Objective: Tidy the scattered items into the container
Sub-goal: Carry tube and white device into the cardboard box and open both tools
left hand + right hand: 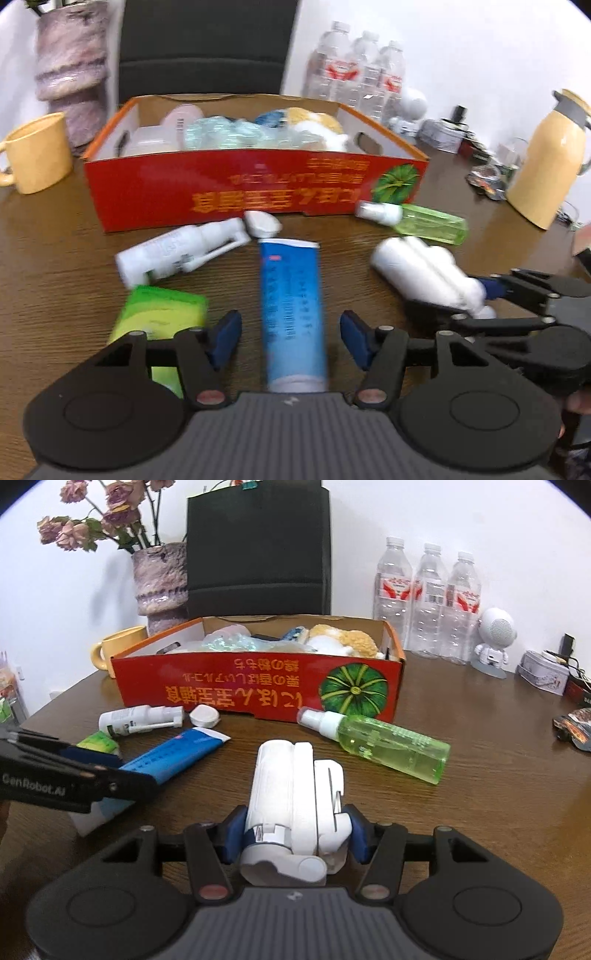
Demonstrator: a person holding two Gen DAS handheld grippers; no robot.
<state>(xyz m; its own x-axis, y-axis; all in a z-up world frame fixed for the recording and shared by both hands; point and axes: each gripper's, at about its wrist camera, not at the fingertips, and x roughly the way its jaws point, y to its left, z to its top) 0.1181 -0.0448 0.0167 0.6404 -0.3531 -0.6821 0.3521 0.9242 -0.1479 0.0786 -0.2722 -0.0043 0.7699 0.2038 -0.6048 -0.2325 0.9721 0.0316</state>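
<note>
A red cardboard box (255,181) (258,686) holds several items at the table's back. In front of it lie a white spray bottle (177,251) (136,718), a small white case (262,223) (205,716), a blue tube (291,314) (173,755), a green packet (159,314) (98,743), a green spray bottle (424,219) (384,744) and a white device (424,275) (295,808). My left gripper (291,338) is open, its fingers astride the blue tube. My right gripper (295,832) is shut on the white device, which rests on the table.
A yellow mug (35,153) and a vase (72,74) stand left of the box. Water bottles (428,602), a white robot figure (493,642), a tin (543,674) and a yellow flask (550,158) stand at the right. A black chair (258,550) is behind.
</note>
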